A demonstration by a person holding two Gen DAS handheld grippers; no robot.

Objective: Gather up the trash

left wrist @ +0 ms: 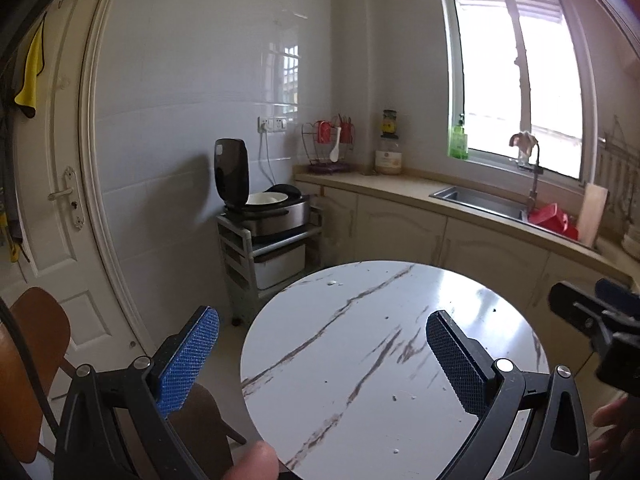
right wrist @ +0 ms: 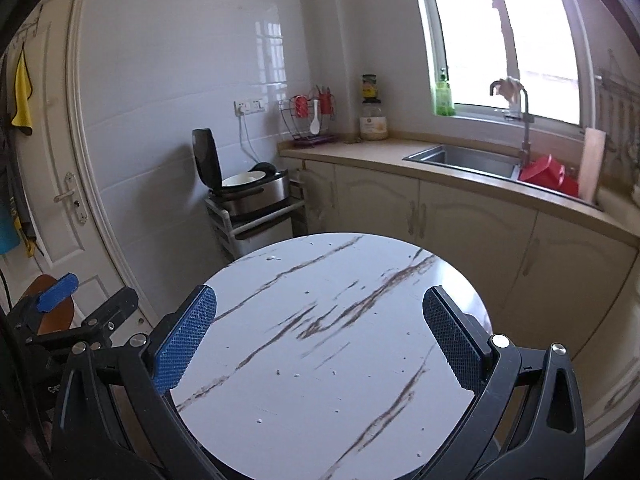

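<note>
A round white marble-pattern table (left wrist: pixel 360 312) fills the lower middle of both views (right wrist: pixel 320 280). Only small white crumbs (right wrist: pixel 296 375) and specks lie on it; a crumb (left wrist: pixel 331 283) sits near its far edge. My left gripper (left wrist: pixel 320 356) is open and empty above the table's near left side. My right gripper (right wrist: pixel 320 336) is open and empty above the table's near edge. The right gripper shows at the right edge of the left wrist view (left wrist: pixel 600 320); the left gripper shows at the left of the right wrist view (right wrist: pixel 60 292).
A rice cooker (left wrist: pixel 264 204) with its lid up stands on a small cart left of the counter. The counter (left wrist: pixel 400 184) holds a sink (left wrist: pixel 480 200), a red object (left wrist: pixel 554 218) and a dish rack (left wrist: pixel 328 140). A brown chair (left wrist: pixel 32 360) and white door (left wrist: pixel 52 160) are left.
</note>
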